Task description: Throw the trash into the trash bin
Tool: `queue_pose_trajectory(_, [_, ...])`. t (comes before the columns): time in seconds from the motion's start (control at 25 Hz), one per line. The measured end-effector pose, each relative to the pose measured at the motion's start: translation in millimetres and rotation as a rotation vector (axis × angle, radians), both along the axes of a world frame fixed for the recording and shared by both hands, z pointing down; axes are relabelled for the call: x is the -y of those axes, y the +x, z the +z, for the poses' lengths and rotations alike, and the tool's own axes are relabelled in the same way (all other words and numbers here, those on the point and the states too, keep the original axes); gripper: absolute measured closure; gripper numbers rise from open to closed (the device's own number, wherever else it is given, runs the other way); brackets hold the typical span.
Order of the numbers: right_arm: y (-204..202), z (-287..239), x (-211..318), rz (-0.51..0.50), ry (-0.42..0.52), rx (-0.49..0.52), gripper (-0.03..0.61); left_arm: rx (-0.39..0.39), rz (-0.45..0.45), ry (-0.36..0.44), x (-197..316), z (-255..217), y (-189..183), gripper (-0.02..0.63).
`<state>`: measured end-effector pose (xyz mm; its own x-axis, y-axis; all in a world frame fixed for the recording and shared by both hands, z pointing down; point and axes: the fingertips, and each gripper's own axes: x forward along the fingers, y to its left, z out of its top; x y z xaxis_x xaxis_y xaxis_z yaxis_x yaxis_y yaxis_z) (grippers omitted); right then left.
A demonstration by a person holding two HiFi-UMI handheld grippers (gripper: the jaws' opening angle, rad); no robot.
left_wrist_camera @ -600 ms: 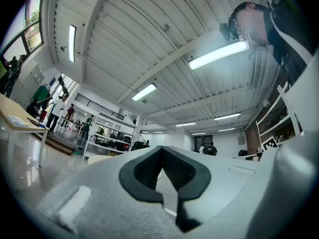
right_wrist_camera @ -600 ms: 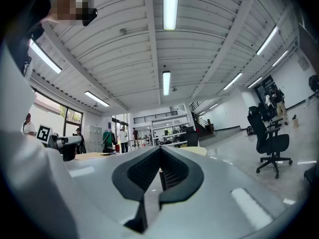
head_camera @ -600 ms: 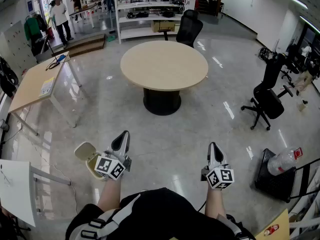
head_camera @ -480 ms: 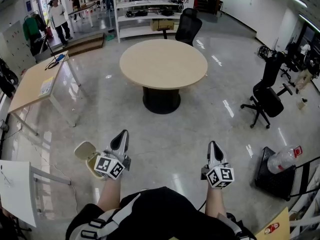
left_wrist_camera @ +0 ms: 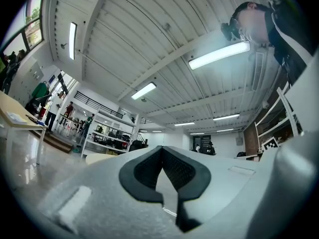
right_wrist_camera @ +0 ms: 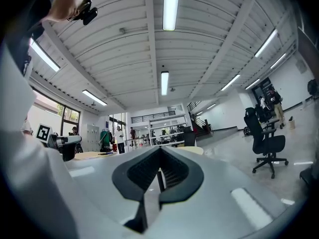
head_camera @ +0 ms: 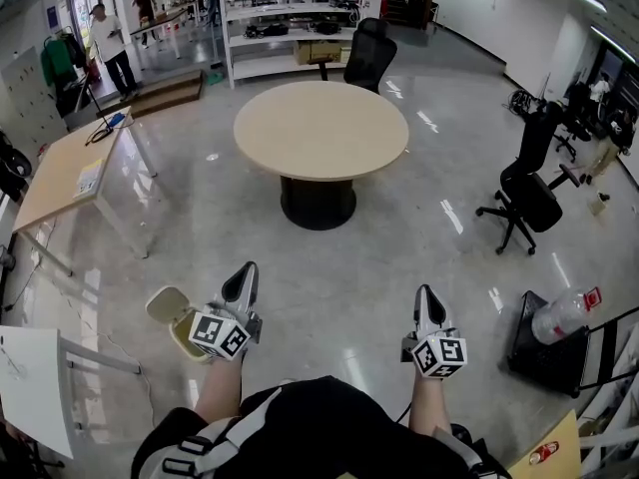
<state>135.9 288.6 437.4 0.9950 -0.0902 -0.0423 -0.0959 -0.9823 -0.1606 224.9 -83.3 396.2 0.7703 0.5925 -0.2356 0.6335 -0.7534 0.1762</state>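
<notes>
A small cream trash bin (head_camera: pixel 170 309) with its lid up stands on the floor at lower left, partly hidden behind my left gripper (head_camera: pixel 244 270). That gripper is held just right of the bin, shut and empty, with its pads meeting in the left gripper view (left_wrist_camera: pixel 162 151). Further right, my right gripper (head_camera: pixel 428 293) is also held out over the floor, shut with nothing in it, as the right gripper view (right_wrist_camera: pixel 160 152) shows. A clear plastic bottle (head_camera: pixel 561 319) with a red label lies on a black crate (head_camera: pixel 539 357) at far right, well away from both grippers.
A round wooden table (head_camera: pixel 321 128) stands ahead in the middle of the shiny floor. A black office chair (head_camera: pixel 527 200) is at right, a wooden desk (head_camera: pixel 70 173) at left, a white table (head_camera: pixel 30 382) at lower left. People (head_camera: pixel 108 48) and shelves are at the back.
The whole head view has shifted a little, so the round table sits slightly further left. A person at the back left has stepped away. Both grippers keep their places and stay shut.
</notes>
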Motion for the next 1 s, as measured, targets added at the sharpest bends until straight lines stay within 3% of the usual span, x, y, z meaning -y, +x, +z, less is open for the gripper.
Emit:
queue_pose_trajectory(0.16, [-4.1,2.2,-10.7,0.015,0.002,0.004,0.575,0.003,0.012,0.002,-10.8,0.1,1.2,0.614])
queue_pose_trajectory(0.32, [-8.6,5.9,-18.7,0.032,-0.08,0.025,0.574,0.023,0.056,0.013,-34.8,6.4,-0.6,0.614])
queue_pose_trajectory(0.44, [-14.0,4.0,-31.4,0.051,-0.084,0.023,0.574,0.03,0.092,0.007,-57.2,10.3,-0.3,0.614])
queue_pose_trajectory(1.0, [-84.4,-1.0,-146.9,0.232,-0.118,0.038,0.574,0.042,0.25,0.006,-188.3,10.4,-13.6,0.614])
